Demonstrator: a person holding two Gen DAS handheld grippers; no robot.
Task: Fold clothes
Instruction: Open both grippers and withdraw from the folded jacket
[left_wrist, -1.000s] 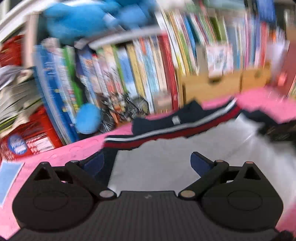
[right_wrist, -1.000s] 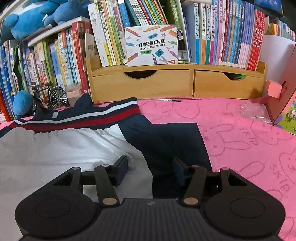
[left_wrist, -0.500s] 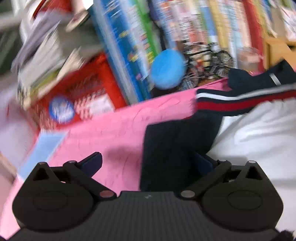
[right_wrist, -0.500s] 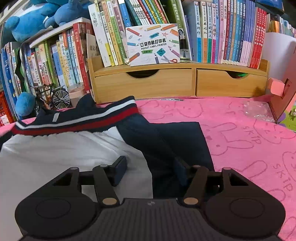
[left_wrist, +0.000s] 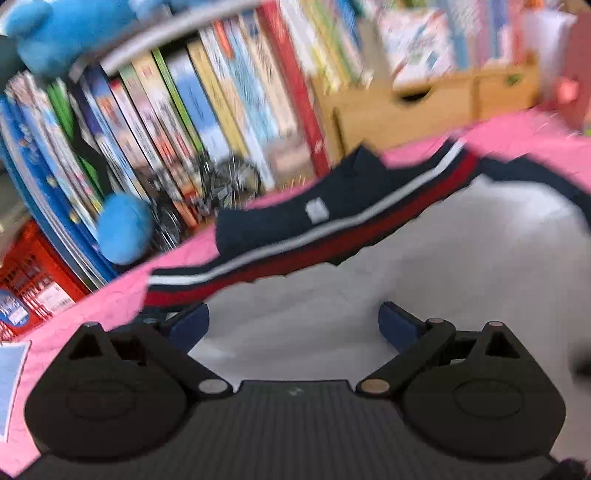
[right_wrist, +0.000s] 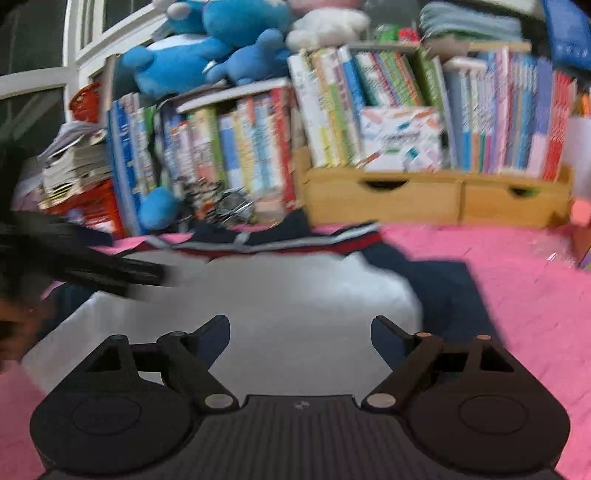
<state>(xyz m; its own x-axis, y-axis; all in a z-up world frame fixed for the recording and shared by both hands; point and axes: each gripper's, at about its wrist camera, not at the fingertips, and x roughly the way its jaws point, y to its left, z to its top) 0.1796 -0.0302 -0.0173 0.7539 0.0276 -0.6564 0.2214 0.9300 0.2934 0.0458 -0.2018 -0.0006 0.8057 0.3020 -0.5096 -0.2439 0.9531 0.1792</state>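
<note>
A shirt with a white body (left_wrist: 424, 266), a navy collar (left_wrist: 295, 218) and a red-and-white chest stripe lies flat on the pink mat (left_wrist: 110, 295). My left gripper (left_wrist: 291, 317) stands open just above the white cloth near the shirt's left edge, and nothing is pinched in it. In the right wrist view the shirt (right_wrist: 295, 288) fills the middle, with its navy sleeve (right_wrist: 443, 288) folded in at the right. My right gripper (right_wrist: 301, 325) hovers over the white body, its jaws opening and empty. My left gripper (right_wrist: 155, 275) shows there as a black blur from the left.
Rows of upright books (right_wrist: 240, 147) and a wooden drawer box (right_wrist: 424, 199) line the back of the mat. Blue plush toys (right_wrist: 192, 62) sit on top of the books. A small model bicycle (left_wrist: 221, 184) and a red crate (left_wrist: 33, 280) stand at the left.
The left gripper swung out over the navy left sleeve, then came back over the white body. The right gripper opened wider and drew away from the folded right sleeve toward the shirt's middle.
</note>
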